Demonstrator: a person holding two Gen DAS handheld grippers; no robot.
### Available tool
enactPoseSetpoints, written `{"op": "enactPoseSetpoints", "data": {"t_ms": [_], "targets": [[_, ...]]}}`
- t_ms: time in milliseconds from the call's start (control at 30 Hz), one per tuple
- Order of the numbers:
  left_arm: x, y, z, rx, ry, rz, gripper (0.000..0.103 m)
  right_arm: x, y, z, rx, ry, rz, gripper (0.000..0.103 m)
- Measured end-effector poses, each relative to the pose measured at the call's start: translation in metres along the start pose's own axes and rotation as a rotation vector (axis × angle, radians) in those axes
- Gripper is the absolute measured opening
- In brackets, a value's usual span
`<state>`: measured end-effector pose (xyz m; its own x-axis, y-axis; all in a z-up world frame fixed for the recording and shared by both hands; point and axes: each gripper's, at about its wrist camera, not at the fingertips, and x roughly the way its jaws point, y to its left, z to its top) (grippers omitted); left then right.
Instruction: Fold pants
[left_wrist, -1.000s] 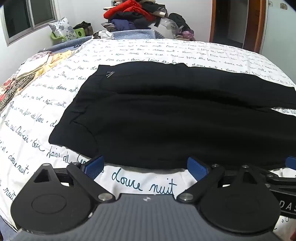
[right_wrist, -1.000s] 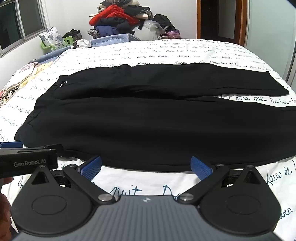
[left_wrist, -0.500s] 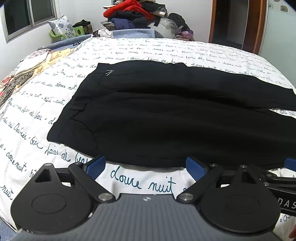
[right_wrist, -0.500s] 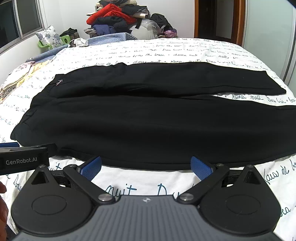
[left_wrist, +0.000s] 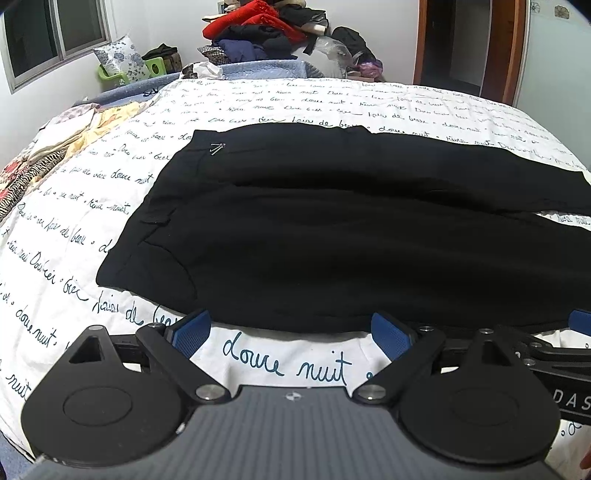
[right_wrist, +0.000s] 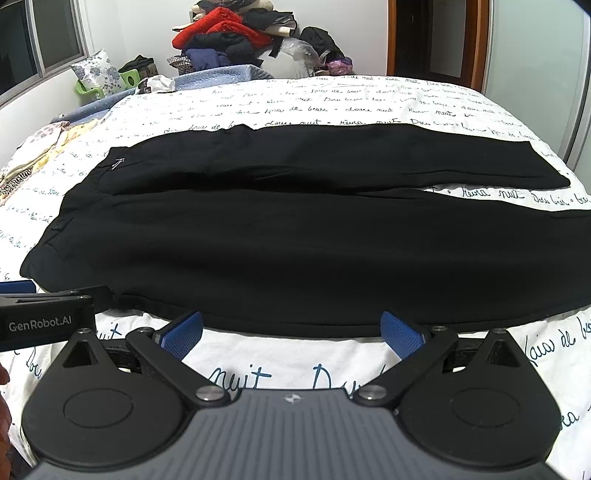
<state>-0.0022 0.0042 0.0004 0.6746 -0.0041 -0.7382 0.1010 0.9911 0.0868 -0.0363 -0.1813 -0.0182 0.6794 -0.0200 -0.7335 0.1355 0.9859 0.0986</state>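
Black pants (left_wrist: 332, 236) lie flat across the bed, waistband to the left, both legs running to the right; they also show in the right wrist view (right_wrist: 295, 236). My left gripper (left_wrist: 291, 332) is open and empty, just short of the near hem edge by the waist end. My right gripper (right_wrist: 291, 332) is open and empty, just short of the near edge of the near leg. The left gripper's body shows at the left of the right wrist view (right_wrist: 44, 321).
The bed has a white cover (left_wrist: 288, 365) with blue script. A pile of clothes (left_wrist: 266, 33) stands at the far end. Folded fabrics (left_wrist: 44, 155) lie at the left edge. A window is at the left, a doorway (right_wrist: 428, 37) at the far right.
Both grippers have shifted slightly, with the view tilting a little; the pants have not moved and both grippers stay open.
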Motion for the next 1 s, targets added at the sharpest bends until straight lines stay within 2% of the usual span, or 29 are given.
{"op": "enactPoseSetpoints", "data": {"t_ms": [1000], "targets": [[0.0028,-0.0006,-0.0001,0.013,0.006,-0.005,0.094,0.0005,0.0042,-0.0006,-0.007,0.007,0.001,0.103]]}}
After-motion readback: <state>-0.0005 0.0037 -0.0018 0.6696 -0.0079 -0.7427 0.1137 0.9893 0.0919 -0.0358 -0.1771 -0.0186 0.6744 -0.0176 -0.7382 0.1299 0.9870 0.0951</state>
